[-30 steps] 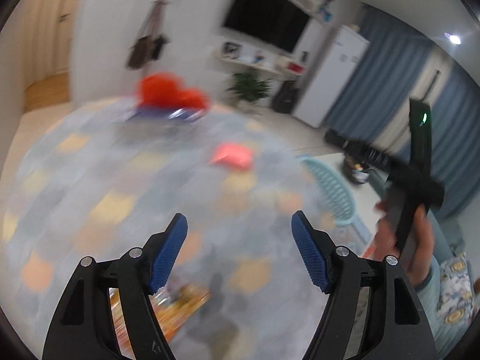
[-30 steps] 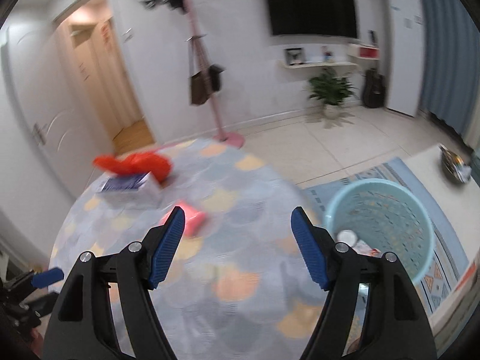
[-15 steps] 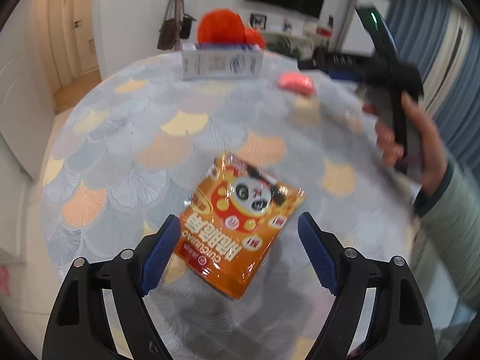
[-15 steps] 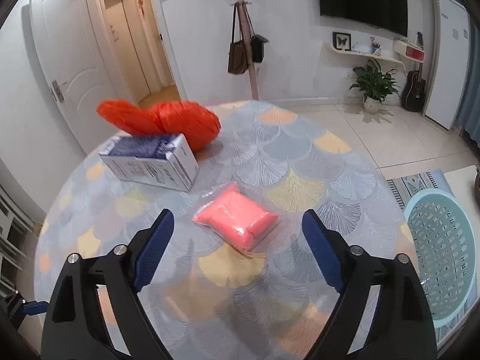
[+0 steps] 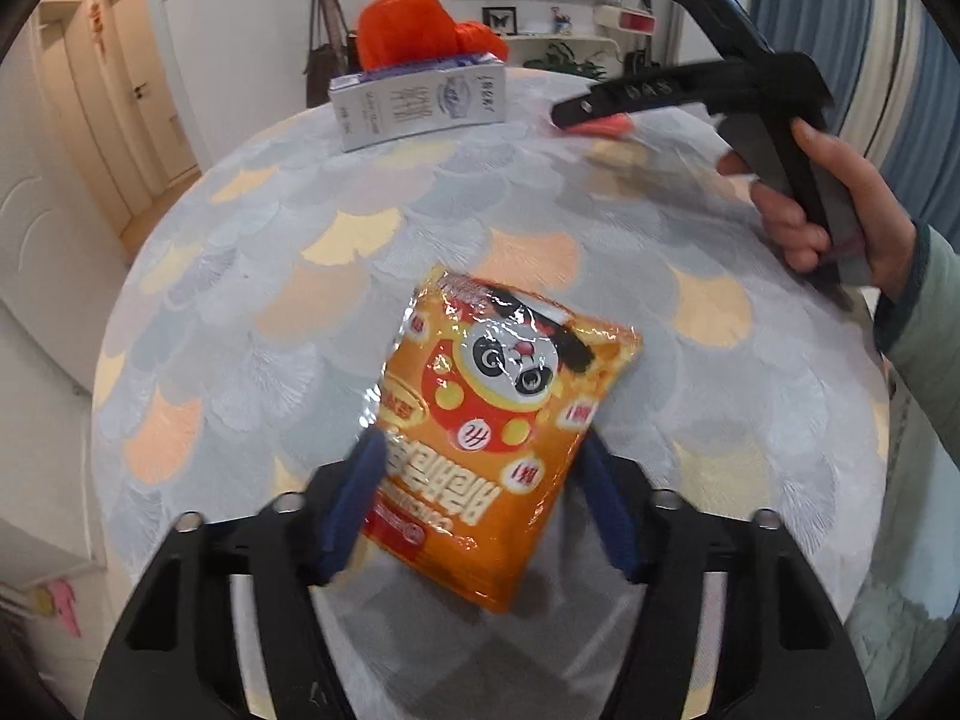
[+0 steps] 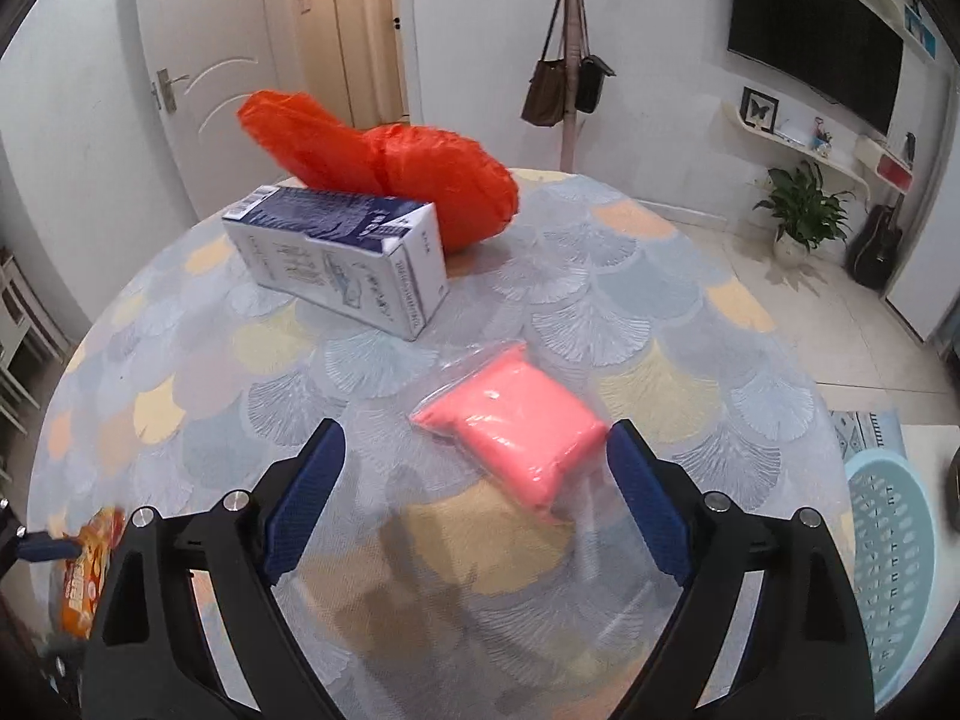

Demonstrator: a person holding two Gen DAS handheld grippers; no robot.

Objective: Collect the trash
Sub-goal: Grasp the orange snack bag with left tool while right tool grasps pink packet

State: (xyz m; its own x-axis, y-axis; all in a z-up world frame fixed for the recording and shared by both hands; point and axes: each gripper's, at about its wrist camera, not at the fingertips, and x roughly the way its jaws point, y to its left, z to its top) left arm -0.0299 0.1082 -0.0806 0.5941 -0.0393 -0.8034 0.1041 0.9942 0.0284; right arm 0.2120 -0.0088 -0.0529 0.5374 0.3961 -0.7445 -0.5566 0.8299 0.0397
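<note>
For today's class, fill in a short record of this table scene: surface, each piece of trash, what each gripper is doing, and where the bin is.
surface: round table with a fan-pattern cloth
trash 1: orange snack bag, lying flat
trash 2: pink packet in clear wrap
trash 3: white and blue carton, on its side
trash 4: orange plastic bag behind the carton
left gripper: jaws closing, snack bag between them
right gripper: open, over the pink packet
bin: pale blue basket on the floor beside the table
</note>
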